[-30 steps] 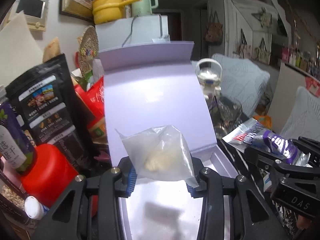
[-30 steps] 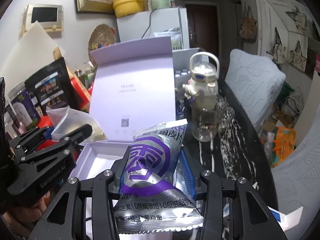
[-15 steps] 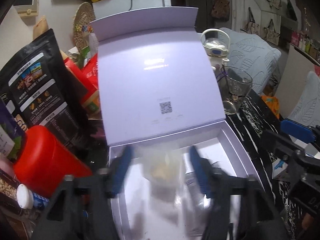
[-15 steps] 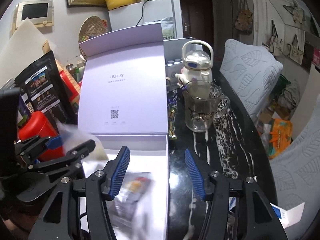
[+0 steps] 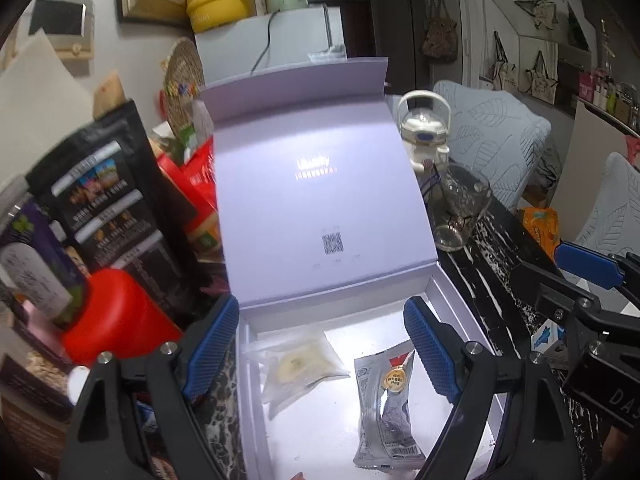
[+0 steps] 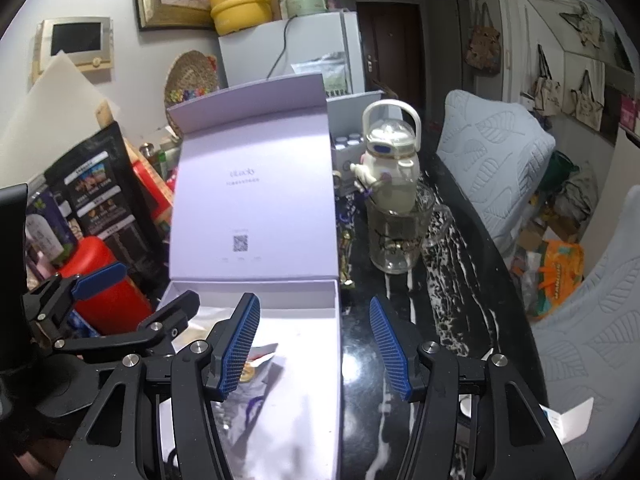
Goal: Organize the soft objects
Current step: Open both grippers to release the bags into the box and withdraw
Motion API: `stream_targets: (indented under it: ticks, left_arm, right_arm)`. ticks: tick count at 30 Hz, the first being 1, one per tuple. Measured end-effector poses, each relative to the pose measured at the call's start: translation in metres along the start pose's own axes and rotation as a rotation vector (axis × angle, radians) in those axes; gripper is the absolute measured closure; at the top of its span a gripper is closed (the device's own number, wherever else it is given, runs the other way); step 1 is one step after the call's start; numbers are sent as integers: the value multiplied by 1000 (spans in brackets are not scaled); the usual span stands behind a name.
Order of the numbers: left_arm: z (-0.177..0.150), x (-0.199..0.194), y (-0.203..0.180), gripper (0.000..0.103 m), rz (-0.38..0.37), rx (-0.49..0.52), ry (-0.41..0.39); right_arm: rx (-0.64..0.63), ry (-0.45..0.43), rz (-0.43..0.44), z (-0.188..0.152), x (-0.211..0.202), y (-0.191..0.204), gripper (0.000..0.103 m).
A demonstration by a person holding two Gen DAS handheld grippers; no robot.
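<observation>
Lying flat inside the white box (image 5: 452, 300) are a clear bag (image 5: 300, 364) and a silver snack packet (image 5: 386, 400), side by side. The left gripper (image 5: 322, 346) jaws are opening, empty. The right gripper (image 6: 314, 346) jaws are apart, empty.

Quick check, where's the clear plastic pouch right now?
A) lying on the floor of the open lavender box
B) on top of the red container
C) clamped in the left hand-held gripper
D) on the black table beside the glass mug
A: the clear plastic pouch lies flat inside the open lavender box, beside the silver snack packet, free of the blue pads.
</observation>
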State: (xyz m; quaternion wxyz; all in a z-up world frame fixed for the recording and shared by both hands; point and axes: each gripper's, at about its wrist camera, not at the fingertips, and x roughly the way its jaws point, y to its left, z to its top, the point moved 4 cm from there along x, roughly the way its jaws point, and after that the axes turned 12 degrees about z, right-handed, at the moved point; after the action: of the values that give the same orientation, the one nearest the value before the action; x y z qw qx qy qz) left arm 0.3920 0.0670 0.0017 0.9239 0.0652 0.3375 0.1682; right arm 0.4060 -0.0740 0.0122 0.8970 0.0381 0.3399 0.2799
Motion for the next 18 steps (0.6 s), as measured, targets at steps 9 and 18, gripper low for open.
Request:
stream_targets:
  ticks: [9,18]
  left_arm:
    - [7,-45,17,18,-3,-29,-67]
    - [3,-106,39,18,-34,-74,-157]
  right_arm:
    - [-18,-59,-1,9,-39,16,44]
    - [-57,-123,8,1,-92,43,41]
